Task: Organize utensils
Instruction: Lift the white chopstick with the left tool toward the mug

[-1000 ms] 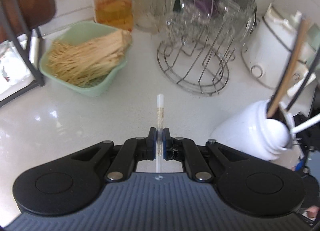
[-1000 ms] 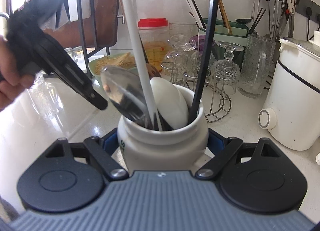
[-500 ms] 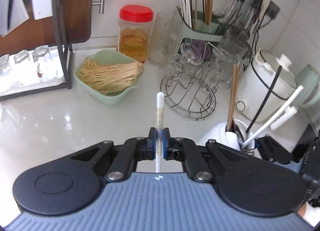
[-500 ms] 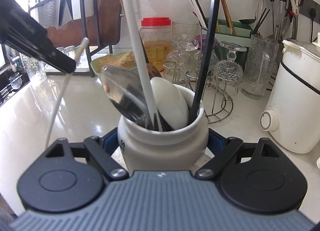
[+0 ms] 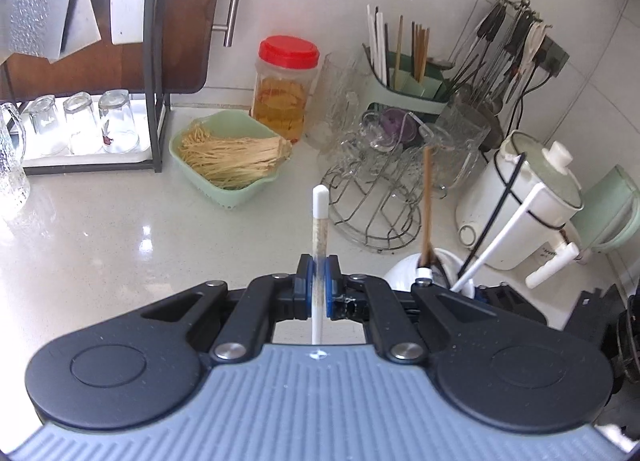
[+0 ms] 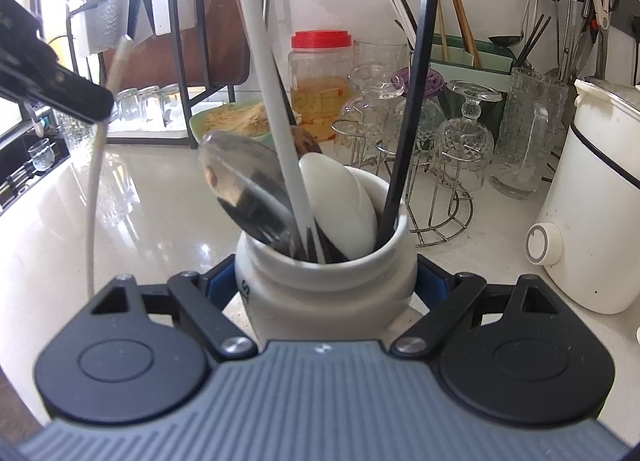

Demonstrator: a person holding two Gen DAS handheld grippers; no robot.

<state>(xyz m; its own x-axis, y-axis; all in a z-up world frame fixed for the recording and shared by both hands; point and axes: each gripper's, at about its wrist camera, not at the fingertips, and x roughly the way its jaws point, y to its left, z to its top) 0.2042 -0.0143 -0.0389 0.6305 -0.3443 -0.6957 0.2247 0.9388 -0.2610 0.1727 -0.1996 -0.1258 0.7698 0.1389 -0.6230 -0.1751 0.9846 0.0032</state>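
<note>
The left claw point(image 5: 318, 290) is closed tightly on a thin white chopstick point(image 5: 319, 245), which is gripped at its middle, with one end pointing forward beyond the pads. Compared with a second ago, this claw has been lifted and turned: the tabletop point(image 5: 100, 245) is now seen from higher, and the white jar point(image 5: 404, 273) has come just to the right of the claw instead of far to the side. In the right wrist view the chopstick point(image 6: 94, 181) is seen hanging in the air, to the left of the jar, well above the tabletop. It is judged that the chopstick is being carried to the jar and is not yet put in.

The right claw point(image 6: 326, 281) is clamped on the body of the white jar point(image 6: 324, 293) and has been kept still.

Counted in the jar: one metal spoon point(image 6: 244, 185), one white spoon point(image 6: 340, 205), one white handle point(image 6: 272, 101), one black handle point(image 6: 416, 81); a brown utensil behind them is partly hidden. One chopstick is held.
</note>
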